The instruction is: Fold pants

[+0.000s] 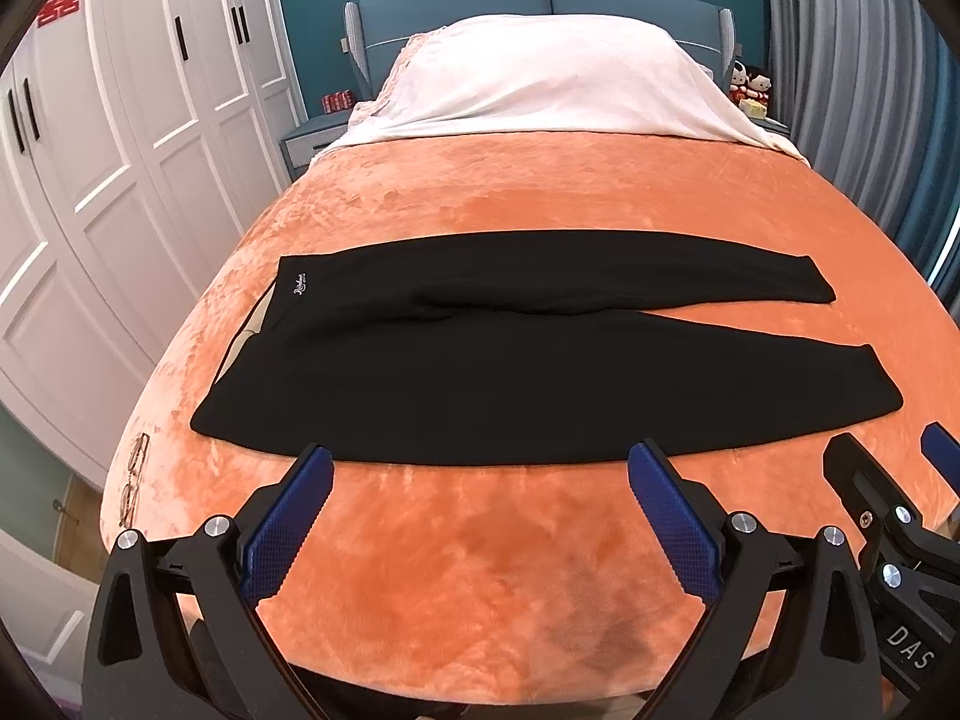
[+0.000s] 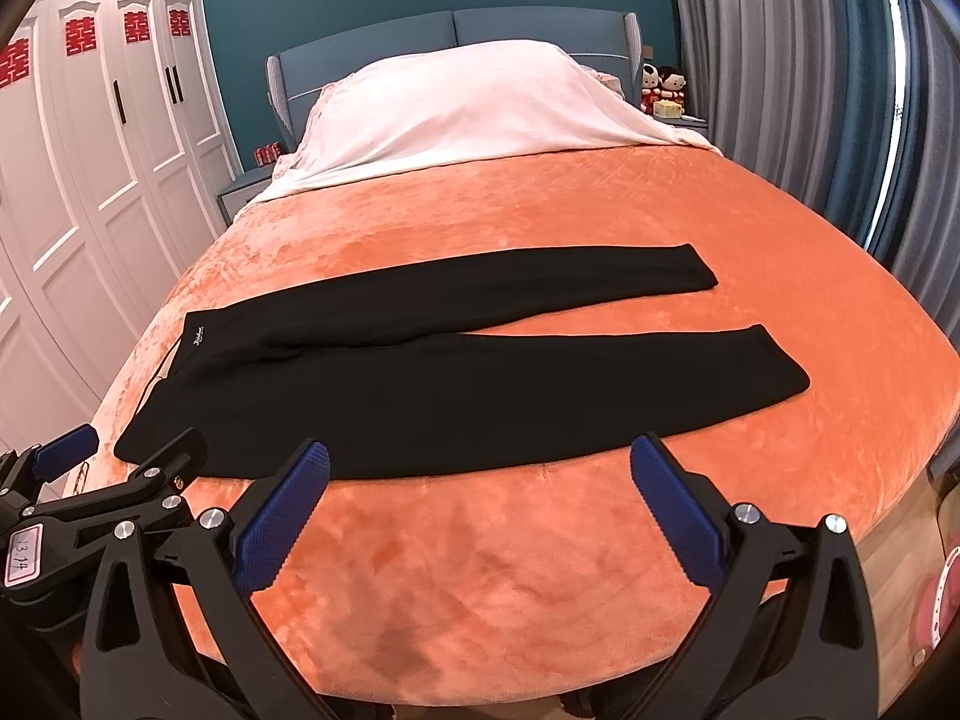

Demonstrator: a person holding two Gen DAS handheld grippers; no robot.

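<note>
Left wrist view shows black pants lying flat and spread out on a big orange blanket that covers the bed. The waist end is on the left and the two legs reach out to the right, with a thin strip of orange showing between the leg ends. A tiny white logo sits near the waist. The left gripper hangs just above the blanket, near the close edge of the pants. Its two blue fingers are spread wide apart and hold nothing. The right gripper peeks in at the right side of this view. In the right wrist view, the right gripper also hovers near the close edge of the pants, with its blue fingers wide apart and nothing between them. The left gripper shows at the lower left there, and its fingers also look spread apart. A white cover lies over the pillows at the far end of the bed. White closet doors with red paper signs stand on the left, and grey curtains hang on the right.
</note>
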